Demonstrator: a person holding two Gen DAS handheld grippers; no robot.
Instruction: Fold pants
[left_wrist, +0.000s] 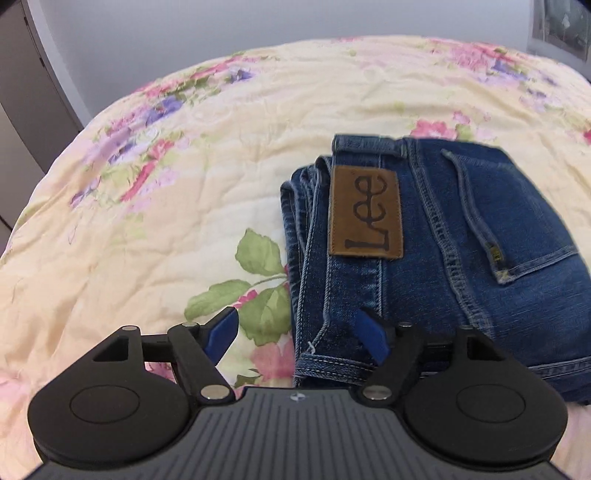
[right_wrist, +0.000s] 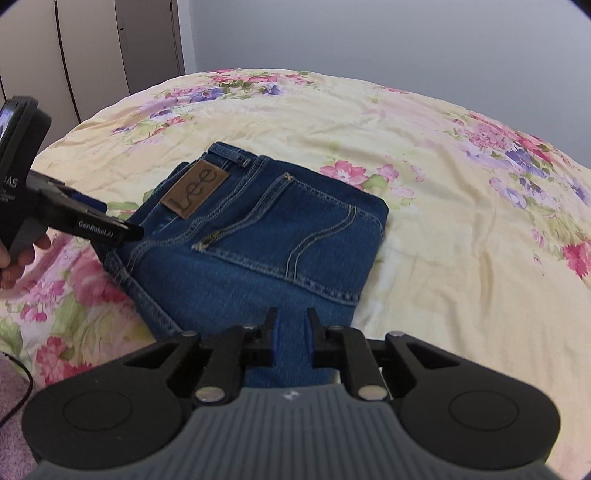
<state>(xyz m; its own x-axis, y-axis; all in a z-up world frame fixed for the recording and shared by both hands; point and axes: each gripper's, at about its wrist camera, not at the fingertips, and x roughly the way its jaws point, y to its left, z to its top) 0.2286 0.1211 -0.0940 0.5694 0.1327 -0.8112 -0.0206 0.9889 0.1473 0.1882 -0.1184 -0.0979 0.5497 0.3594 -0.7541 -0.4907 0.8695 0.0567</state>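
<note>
You've got dark blue denim pants (right_wrist: 258, 236) with a brown leather patch (right_wrist: 194, 189), lying on a pale yellow bedspread (right_wrist: 461, 258) with pink-and-purple flowers.

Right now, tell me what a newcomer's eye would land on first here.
The folded blue jeans lie in a compact stack on the floral bedspread, their brown Lee patch facing up. The left gripper hangs open over their near corner, holding nothing.

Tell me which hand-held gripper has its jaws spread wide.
The left hand-held gripper: its blue pads stand far apart over the jeans' edge. The right hand-held gripper is nearly shut.
</note>
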